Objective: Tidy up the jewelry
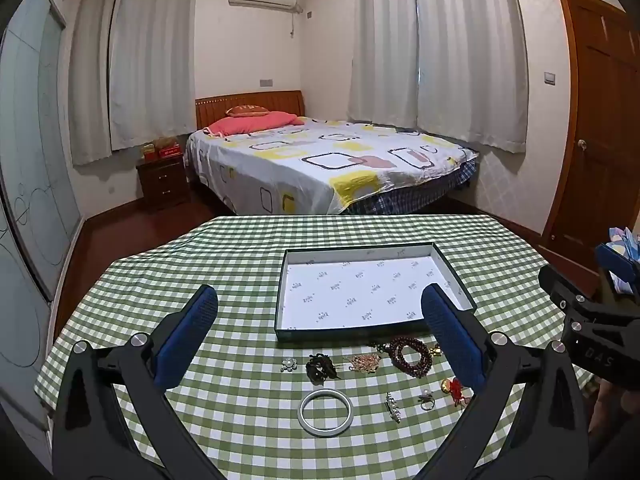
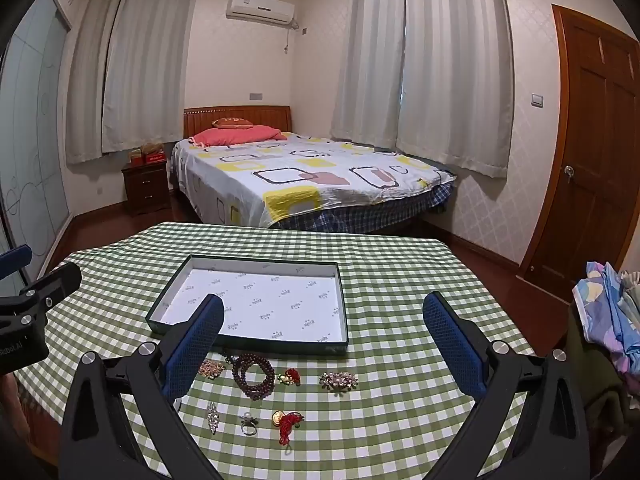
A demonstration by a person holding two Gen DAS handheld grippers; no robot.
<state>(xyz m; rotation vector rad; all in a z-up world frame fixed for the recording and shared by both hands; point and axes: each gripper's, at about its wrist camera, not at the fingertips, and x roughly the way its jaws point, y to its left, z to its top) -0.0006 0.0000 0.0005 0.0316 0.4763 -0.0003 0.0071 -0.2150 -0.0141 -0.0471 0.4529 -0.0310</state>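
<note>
So both my tongs, left and right, gape wide, empty; one tray, one bangle, two rings on checkered bench, bedroom.

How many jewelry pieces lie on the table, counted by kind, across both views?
Bracelets: 2 (bead bracelet, silver bangle)
Ring: 1
Red charms: 2 (small red charm, red tassel charm)
Brooches or clips: 5 (pearl piece, dark piece, gold brooch, pink brooch, long silver brooch)
Total: 10, all beside the box, none inside.
</note>
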